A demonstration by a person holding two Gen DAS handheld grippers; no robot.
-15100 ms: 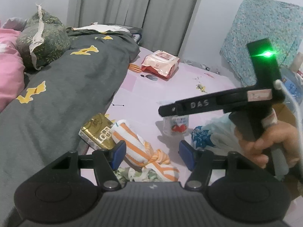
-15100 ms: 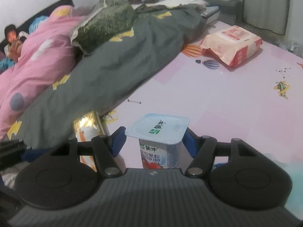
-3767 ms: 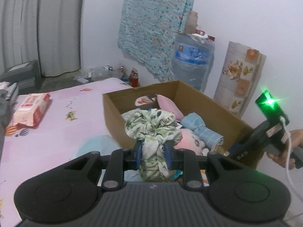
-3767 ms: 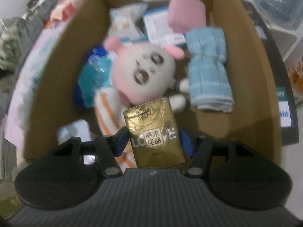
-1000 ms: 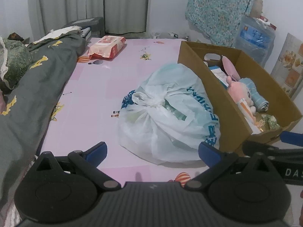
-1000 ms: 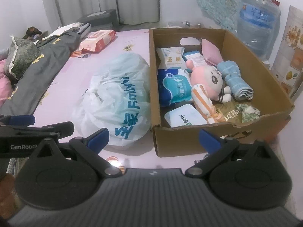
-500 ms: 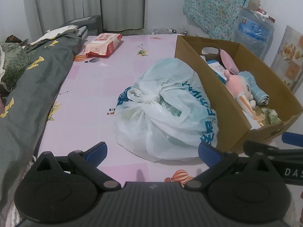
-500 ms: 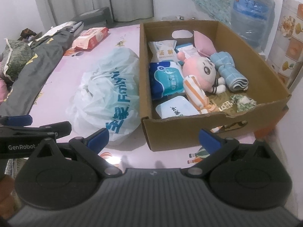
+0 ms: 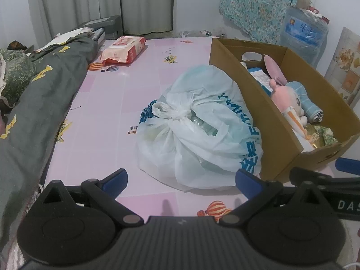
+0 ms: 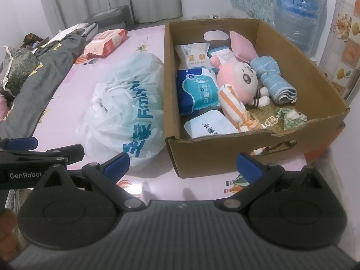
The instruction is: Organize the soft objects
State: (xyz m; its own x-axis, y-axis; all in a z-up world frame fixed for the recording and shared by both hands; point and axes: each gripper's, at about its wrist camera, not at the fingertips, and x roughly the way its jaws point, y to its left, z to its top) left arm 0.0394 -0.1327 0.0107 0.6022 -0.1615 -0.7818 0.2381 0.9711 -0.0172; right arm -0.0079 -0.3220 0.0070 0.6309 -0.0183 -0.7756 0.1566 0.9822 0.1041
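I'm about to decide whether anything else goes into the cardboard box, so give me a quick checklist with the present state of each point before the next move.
1. Left gripper free: ok, jaws wide open, nothing between them.
2. Right gripper free: ok, open and empty.
3. Brown cardboard box reachable: ok, open-topped, right in front of the right gripper.
4. Soft things inside: ok, pink plush rabbit, rolled blue towel and orange-striped cloth lie in it.
5. Tied white plastic bag sorted: not ok, it sits on the pink mat against the box's outer wall.
6. Red-and-white wipes pack sorted: not ok, outside the box, near the grey blanket.
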